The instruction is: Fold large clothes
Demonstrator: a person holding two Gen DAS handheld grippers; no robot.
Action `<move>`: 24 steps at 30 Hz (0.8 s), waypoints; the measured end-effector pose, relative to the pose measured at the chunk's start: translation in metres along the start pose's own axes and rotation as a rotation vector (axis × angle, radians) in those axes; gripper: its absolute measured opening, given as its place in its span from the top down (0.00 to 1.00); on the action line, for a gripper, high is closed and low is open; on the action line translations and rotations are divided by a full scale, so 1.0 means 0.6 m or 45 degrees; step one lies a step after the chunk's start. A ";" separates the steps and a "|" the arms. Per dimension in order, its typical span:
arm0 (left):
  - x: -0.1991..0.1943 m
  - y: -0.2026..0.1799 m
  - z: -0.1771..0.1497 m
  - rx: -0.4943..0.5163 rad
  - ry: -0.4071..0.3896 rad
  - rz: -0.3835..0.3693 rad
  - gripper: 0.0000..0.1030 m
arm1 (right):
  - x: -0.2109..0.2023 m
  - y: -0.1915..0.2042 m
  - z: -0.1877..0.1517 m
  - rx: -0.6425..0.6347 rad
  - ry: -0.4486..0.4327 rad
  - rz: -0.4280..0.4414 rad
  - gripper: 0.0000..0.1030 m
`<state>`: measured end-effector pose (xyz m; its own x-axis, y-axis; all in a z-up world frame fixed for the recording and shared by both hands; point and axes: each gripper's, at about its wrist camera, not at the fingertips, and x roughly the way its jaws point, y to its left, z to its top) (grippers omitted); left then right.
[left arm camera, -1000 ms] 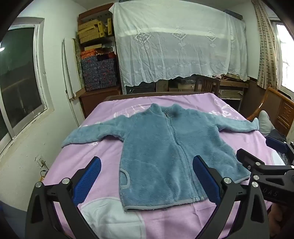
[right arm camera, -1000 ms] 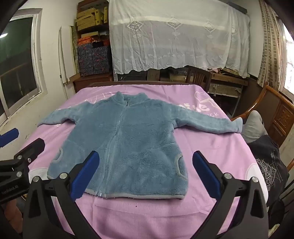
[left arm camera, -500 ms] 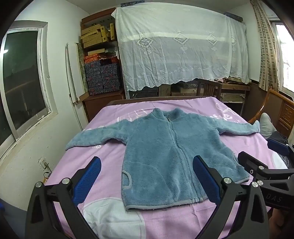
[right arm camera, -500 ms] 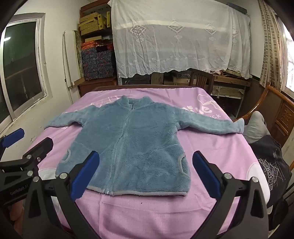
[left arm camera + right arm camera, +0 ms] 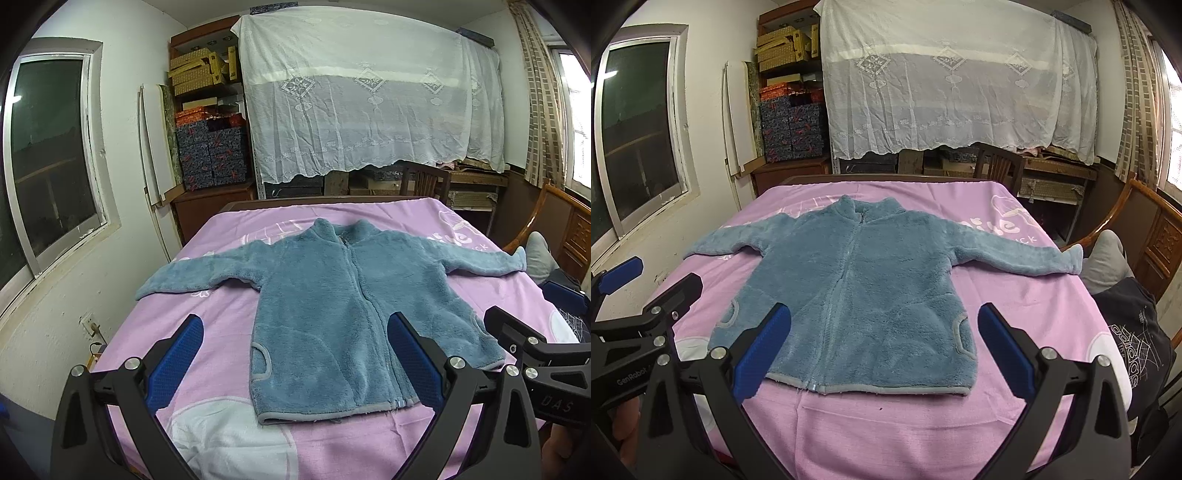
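The blue fleece jacket (image 5: 347,295) lies flat, front side up and zipped, at the centre of the bed (image 5: 229,314), which is covered by a pink sheet. Both sleeves are spread outward: the left sleeve (image 5: 192,269) reaches toward the window-side edge, and the right sleeve (image 5: 1015,254) extends to the right edge, ending near a grey cushion (image 5: 1106,258). The collar points to the far end of the bed; the grey-trimmed hem (image 5: 886,387) lies at the near end. The left gripper (image 5: 291,363) is held above the near edge of the bed, jaws released and wide apart, grasping nothing; its blue pads (image 5: 173,363) frame the lower left half of the jacket without contact. The right gripper (image 5: 882,354) is held beside it at the near edge, jaws likewise released and empty, framing the lower right half of the jacket. A dark printed garment (image 5: 1134,332) lies at the right side of the bed. A white lace cloth (image 5: 369,96) hangs over furniture at the far wall.
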<state>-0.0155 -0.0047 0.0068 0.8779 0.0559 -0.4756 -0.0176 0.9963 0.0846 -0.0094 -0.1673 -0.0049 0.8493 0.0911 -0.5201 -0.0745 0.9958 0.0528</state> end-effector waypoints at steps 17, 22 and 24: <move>0.001 0.002 0.001 0.002 0.001 0.002 0.03 | -0.002 0.001 0.000 0.004 -0.005 -0.001 0.04; 0.001 0.003 0.001 0.002 0.002 0.002 0.03 | -0.003 0.002 0.000 0.009 -0.004 0.003 0.04; 0.001 0.002 0.001 0.002 0.002 0.002 0.03 | -0.003 0.003 0.000 0.009 -0.003 0.004 0.04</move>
<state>-0.0149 -0.0035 0.0071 0.8771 0.0572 -0.4769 -0.0179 0.9961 0.0865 -0.0110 -0.1658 -0.0040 0.8501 0.0941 -0.5181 -0.0734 0.9955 0.0604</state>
